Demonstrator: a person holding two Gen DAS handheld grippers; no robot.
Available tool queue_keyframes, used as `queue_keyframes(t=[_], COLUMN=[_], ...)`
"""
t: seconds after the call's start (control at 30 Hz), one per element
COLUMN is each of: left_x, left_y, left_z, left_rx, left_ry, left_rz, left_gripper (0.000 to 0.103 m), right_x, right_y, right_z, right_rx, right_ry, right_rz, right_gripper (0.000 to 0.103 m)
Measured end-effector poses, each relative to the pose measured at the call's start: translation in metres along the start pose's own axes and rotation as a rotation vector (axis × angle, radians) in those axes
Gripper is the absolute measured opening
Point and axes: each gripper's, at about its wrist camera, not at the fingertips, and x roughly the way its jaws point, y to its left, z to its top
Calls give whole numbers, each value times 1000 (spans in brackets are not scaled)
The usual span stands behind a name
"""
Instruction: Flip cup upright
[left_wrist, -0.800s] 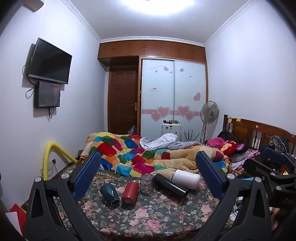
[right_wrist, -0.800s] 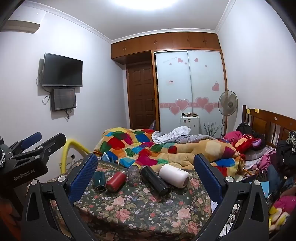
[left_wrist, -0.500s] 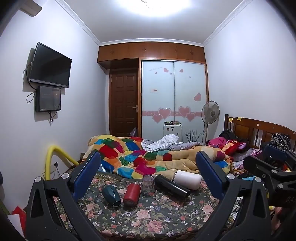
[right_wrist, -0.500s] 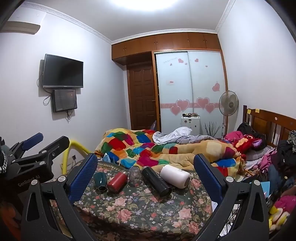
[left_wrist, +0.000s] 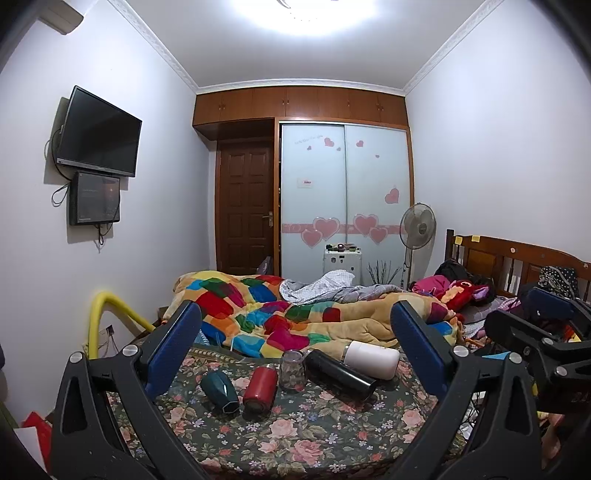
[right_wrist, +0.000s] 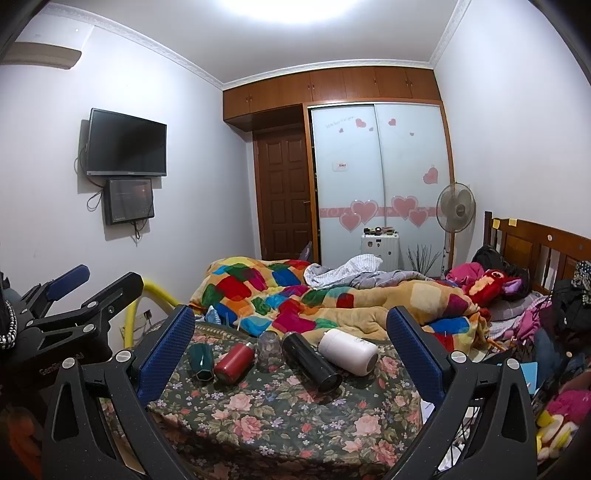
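Observation:
Several cups lie on a floral-cloth table (left_wrist: 314, 435) (right_wrist: 280, 417): a dark green cup (left_wrist: 220, 386) (right_wrist: 201, 361), a red cup (left_wrist: 260, 384) (right_wrist: 233, 362), a black flask (left_wrist: 340, 373) (right_wrist: 311, 362) and a white cup (left_wrist: 371, 359) (right_wrist: 348, 351), all on their sides. A clear glass (left_wrist: 292, 370) (right_wrist: 267, 345) stands mouth down among them. My left gripper (left_wrist: 295, 350) is open and empty, held back from the cups. My right gripper (right_wrist: 291, 350) is open and empty, also short of them. Each gripper shows at the edge of the other's view.
A bed with a patchwork quilt (left_wrist: 295, 314) (right_wrist: 314, 299) lies just behind the table. A yellow tube (left_wrist: 107, 306) arches at the left. A headboard (left_wrist: 517, 258), clothes and toys crowd the right. A wardrobe (left_wrist: 343, 199) and fan (left_wrist: 418, 225) stand at the back.
Both views have tilted up slightly, so the table and cups sit a little lower in frame. Both grippers stay open and no cup has moved.

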Motion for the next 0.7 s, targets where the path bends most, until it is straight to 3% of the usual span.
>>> queue_keyframes(t=[0.7], left_x=[2], left_y=[3], left_z=[-3], left_rx=[-12], left_ry=[1], left_rz=[4], left_gripper=[103], right_x=[-7], right_y=[0], right_z=[4], right_rx=[-6], right_ry=[-6], right_rz=[4], right_gripper=[103])
